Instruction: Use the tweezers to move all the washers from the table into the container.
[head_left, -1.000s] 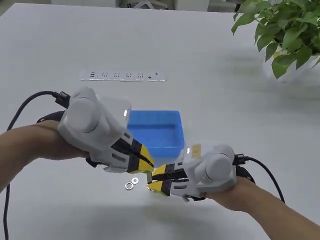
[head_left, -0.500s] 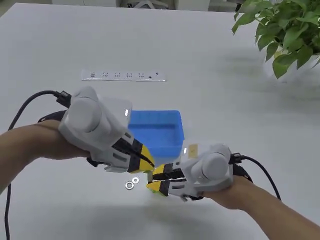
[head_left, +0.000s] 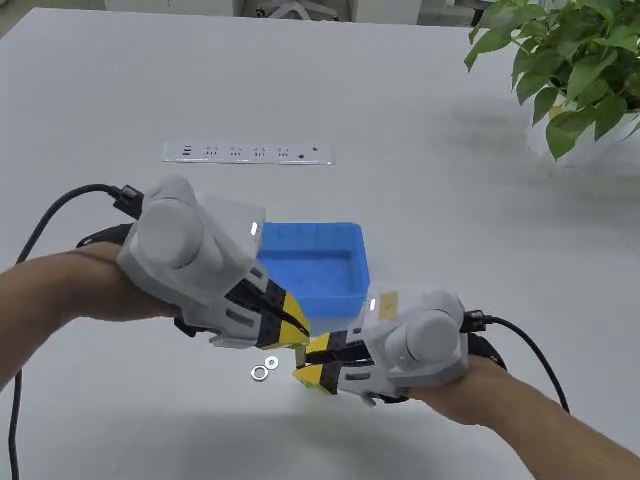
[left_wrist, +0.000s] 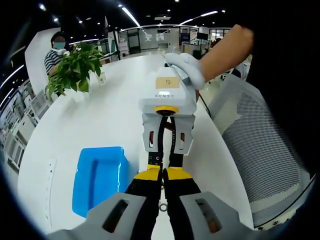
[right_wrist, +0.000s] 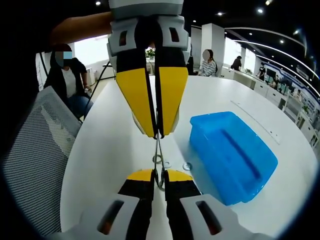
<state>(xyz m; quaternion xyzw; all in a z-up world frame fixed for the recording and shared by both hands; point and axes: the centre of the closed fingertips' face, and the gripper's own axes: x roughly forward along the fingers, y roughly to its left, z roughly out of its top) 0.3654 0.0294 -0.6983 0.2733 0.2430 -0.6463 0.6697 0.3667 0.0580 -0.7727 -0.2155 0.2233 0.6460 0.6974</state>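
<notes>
I can barely make out the thin tweezers (right_wrist: 158, 150). My right gripper (right_wrist: 159, 176) pinches them narrowly; at 12 o'clock, the left gripper (right_wrist: 156, 134) clamps their far end above the washers (right_wrist: 187, 166).

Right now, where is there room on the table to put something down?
Free: the wide bare table between the blue container and the plant, and the band between container and power strip. Crowded: in front of the container, where the left gripper and right gripper meet by the washers.
</notes>
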